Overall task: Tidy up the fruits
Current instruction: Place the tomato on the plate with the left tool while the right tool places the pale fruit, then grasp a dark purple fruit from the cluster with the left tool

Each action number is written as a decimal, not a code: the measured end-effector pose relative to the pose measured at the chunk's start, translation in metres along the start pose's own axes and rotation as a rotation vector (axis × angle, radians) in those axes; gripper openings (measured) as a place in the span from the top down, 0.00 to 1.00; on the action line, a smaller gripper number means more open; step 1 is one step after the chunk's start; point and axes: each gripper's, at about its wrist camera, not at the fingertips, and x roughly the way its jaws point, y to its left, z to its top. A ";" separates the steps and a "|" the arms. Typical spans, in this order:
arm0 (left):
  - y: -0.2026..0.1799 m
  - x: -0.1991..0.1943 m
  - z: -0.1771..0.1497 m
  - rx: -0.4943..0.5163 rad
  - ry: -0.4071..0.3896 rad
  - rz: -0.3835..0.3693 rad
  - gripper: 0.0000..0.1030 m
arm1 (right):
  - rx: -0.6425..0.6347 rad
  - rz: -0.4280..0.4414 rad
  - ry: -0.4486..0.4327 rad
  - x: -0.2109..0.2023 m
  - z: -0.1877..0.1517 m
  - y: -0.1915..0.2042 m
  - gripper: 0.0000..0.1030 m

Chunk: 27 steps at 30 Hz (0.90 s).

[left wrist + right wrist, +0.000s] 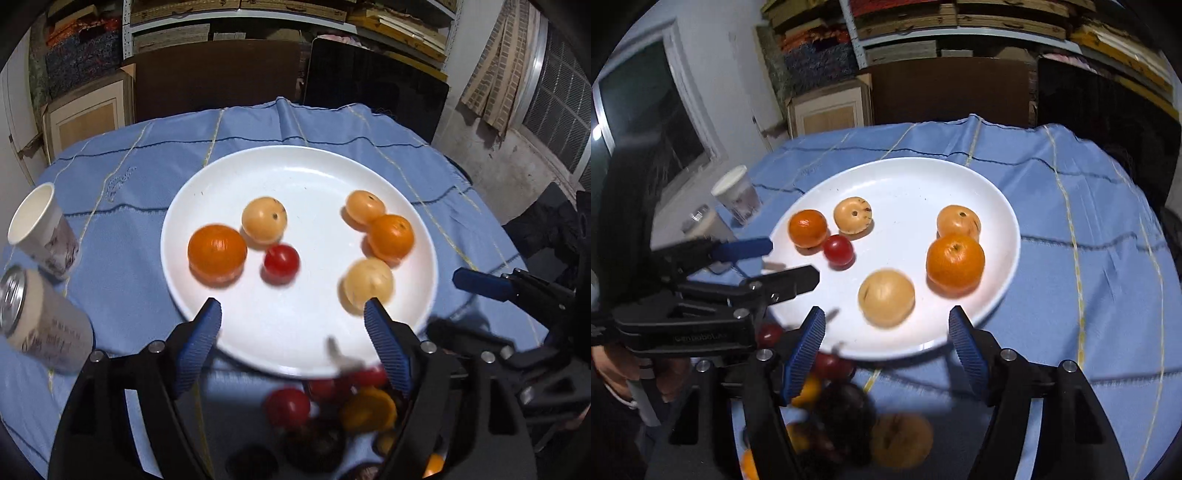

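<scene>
White plate (pixel 295 173) mid-frame on blue-clothed worktop (pixel 122 177) carries six fruits: two oranges (pixel 217 251), three pale yellow ones, one red tomato (pixel 281 260). Left tongs (pixel 293 325) and right tongs (pixel 886 328) both gape wide, gripping nothing. Bottom of both frames: more fruit (pixel 332 410), blurred, dark, partly hidden behind the tongs, count unclear. Cup (pixel 40 229) and can (pixel 40 321) at left edge.
</scene>
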 end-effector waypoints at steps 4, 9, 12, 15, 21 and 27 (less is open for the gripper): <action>0.008 -0.036 -0.034 -0.066 -0.036 -0.032 0.12 | 0.061 -0.050 -0.078 -0.038 -0.028 -0.002 0.12; 0.021 -0.071 -0.083 -0.130 -0.062 -0.029 0.12 | 0.114 -0.104 -0.088 -0.068 -0.074 0.004 0.11; 0.024 -0.084 -0.107 -0.139 -0.096 0.023 0.12 | 0.130 -0.126 -0.079 -0.078 -0.100 0.012 0.11; 0.020 -0.094 -0.131 -0.112 -0.104 0.067 0.12 | 0.132 -0.125 -0.072 -0.088 -0.123 0.022 0.11; 0.014 -0.101 -0.162 -0.126 -0.042 0.051 0.12 | 0.088 -0.126 -0.068 -0.102 -0.150 0.043 0.11; 0.014 -0.102 -0.171 -0.152 -0.023 0.038 0.12 | 0.042 -0.143 -0.076 -0.106 -0.153 0.054 0.11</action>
